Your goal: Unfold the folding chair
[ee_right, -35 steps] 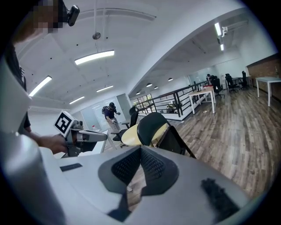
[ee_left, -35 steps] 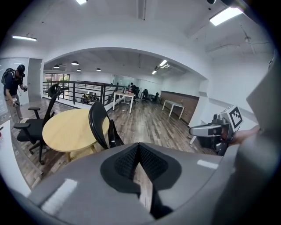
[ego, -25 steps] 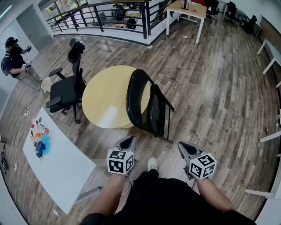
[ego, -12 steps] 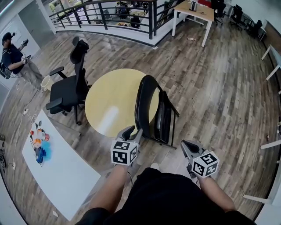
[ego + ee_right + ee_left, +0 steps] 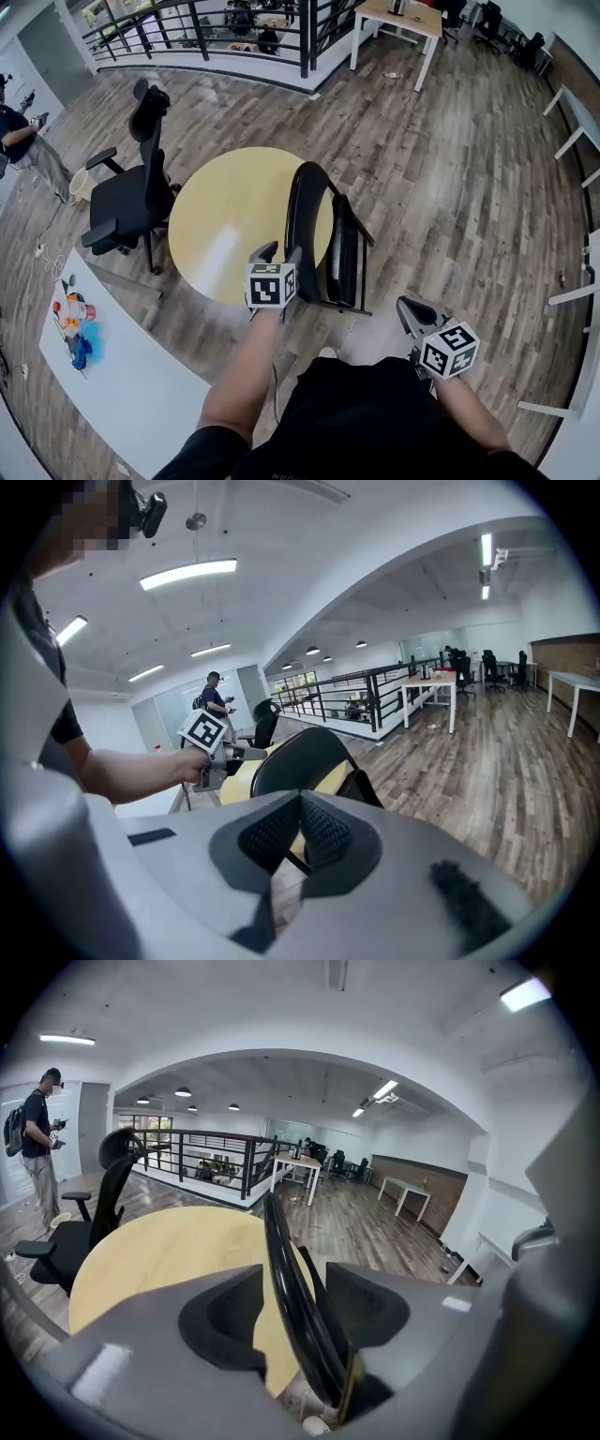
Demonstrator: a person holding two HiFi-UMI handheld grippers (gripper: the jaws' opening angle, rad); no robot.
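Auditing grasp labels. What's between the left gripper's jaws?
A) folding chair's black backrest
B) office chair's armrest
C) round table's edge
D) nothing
A: in the left gripper view the folding chair's black backrest stands edge-on between the jaws of the left gripper, which have just been opening and do not press on it.

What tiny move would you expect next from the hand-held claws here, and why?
Probably close the left gripper on the backrest of the folding chair. Its jaws have just been opening and now straddle the backrest's black rim without pressing on it. The chair stands folded beside the round table, and the right gripper is shut and apart from it.
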